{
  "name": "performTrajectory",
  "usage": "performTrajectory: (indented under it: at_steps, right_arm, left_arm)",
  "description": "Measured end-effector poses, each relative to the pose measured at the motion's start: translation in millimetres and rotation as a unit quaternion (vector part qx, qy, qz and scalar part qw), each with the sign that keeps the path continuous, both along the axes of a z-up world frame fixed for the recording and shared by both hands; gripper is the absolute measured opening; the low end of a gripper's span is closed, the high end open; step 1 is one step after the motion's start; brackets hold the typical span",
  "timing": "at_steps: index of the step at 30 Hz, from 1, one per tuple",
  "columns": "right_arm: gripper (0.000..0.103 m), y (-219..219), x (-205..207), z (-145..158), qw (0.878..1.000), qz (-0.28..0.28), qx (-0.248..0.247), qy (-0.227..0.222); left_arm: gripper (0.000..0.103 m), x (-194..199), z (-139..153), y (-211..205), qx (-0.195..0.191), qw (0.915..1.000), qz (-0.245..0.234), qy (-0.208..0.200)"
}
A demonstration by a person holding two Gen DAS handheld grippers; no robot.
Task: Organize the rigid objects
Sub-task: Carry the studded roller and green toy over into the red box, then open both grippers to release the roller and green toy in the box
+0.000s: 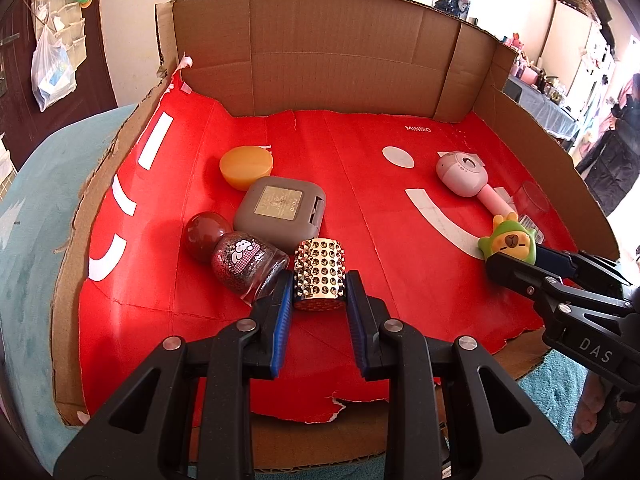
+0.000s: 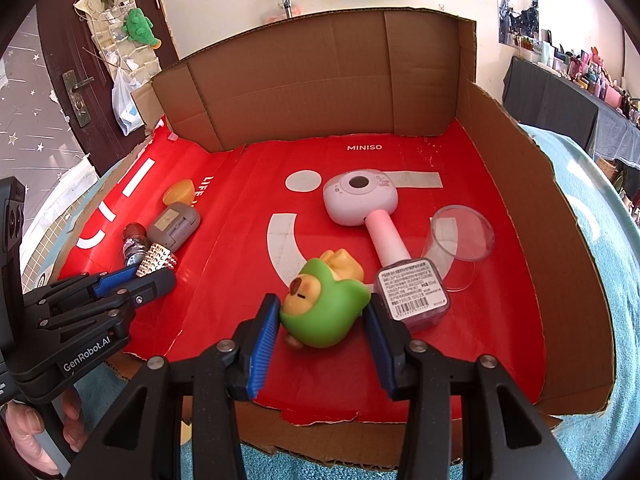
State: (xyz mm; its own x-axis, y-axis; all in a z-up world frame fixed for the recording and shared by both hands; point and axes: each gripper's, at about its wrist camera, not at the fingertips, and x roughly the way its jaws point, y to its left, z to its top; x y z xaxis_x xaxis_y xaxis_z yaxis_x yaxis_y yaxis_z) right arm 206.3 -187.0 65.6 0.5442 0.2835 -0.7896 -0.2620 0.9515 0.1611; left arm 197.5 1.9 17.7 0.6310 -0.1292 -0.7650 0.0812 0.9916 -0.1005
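My left gripper [image 1: 319,282] is shut on a gold studded cylinder [image 1: 319,268], which rests low over the red paper floor [image 1: 400,264] of a cardboard box. Against its left finger leans a glitter bottle [image 1: 246,266] with a dark red round cap. My right gripper [image 2: 322,308] is shut on a green and yellow animal toy [image 2: 324,312] lying on its side. In the right wrist view the left gripper [image 2: 150,276] shows at the left with the studded cylinder [image 2: 156,260]. The right gripper [image 1: 516,266] and toy [image 1: 510,242] show at the right of the left wrist view.
A grey square case [image 1: 280,212] and an orange disc [image 1: 246,166] lie behind the left gripper. A pink handheld fan [image 2: 360,200], a clear cup [image 2: 460,240] and a square nail polish bottle [image 2: 414,290] lie by the right gripper. Cardboard walls [image 2: 320,80] enclose the back and sides.
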Motion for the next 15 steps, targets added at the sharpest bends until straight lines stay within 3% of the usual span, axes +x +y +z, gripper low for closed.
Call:
performTrajectory:
  at_steps: [15]
  right_arm:
    - [0.048,-2.1,0.5,0.2,1.0,-0.007,0.007,0.001]
  left_arm:
    - [0.024,0.2,-0.3,0.9,-0.002,1.0,0.003,0.003]
